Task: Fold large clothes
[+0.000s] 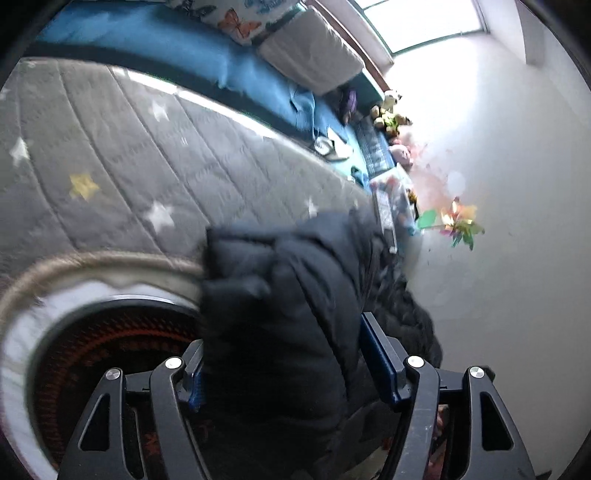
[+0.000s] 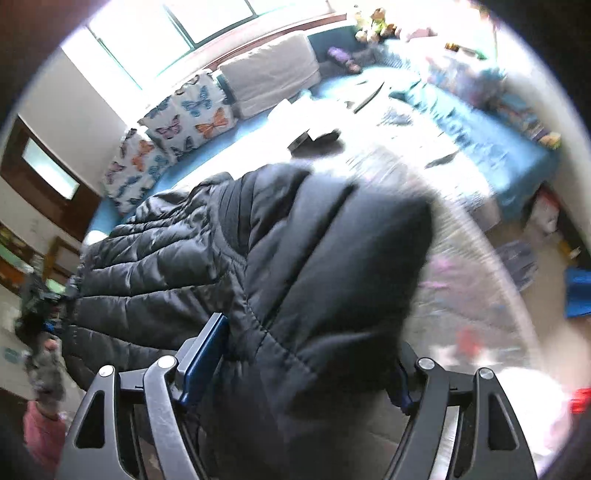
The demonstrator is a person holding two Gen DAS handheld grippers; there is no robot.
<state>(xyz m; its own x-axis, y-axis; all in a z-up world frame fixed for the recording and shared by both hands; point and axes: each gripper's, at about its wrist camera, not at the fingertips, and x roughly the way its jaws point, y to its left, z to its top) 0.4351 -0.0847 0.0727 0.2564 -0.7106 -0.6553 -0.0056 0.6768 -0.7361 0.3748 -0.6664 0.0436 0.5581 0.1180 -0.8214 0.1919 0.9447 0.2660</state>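
Both grippers pinch the jacket (image 2: 229,236): left gripper (image 1: 284,373), right gripper (image 2: 306,365). Its length runs left from the right gripper, over the bed (image 1: 110,147).

A child's bedroom at home: grey star-printed quilt (image 1: 155,147) over a blue bed (image 2: 517,155), butterfly-print pillows (image 2: 192,118), stuffed toys (image 1: 391,114) along the window (image 2: 170,26), colourful pinwheel (image 1: 456,221).
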